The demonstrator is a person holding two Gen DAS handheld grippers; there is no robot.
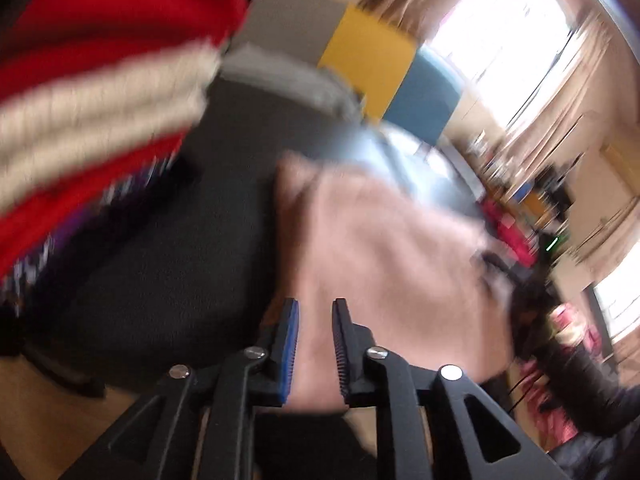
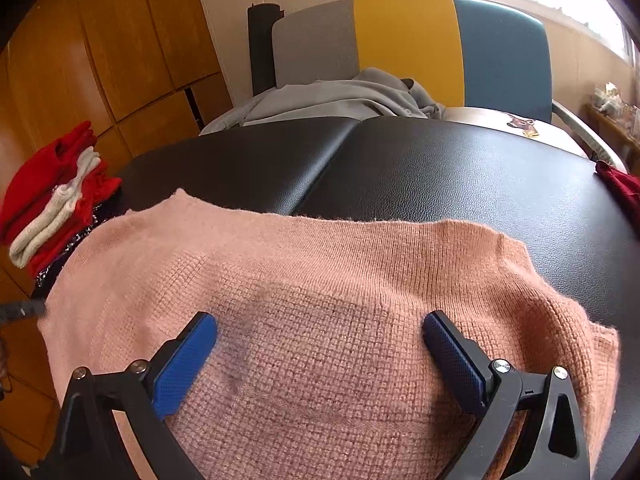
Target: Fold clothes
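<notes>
Right tongs (image 2: pixel 320 356) gape wide over pink sweater (image 2: pixel 320 300) on table (image 2: pixel 440 176), gripping nothing. Left tongs (image 1: pixel 315 354), blurred, narrowly parted, seemingly empty; a hurried pinch could miss the edge.

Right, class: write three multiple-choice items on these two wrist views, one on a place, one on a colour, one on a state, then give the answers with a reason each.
1. Where is the stack of folded clothes in the right wrist view?
A. on the chair
B. at the left edge of the black table
C. on the floor

2. What colour is the sweater under the right gripper?
A. pink
B. grey
C. blue

3. How do the right gripper's fingers stand?
A. shut on the sweater
B. wide apart above the sweater
C. out of view

Answers: B, the red and cream stack sits at the table's left edge; A, the knit is pink; B, a wide gap shows between the blue pads.
</notes>
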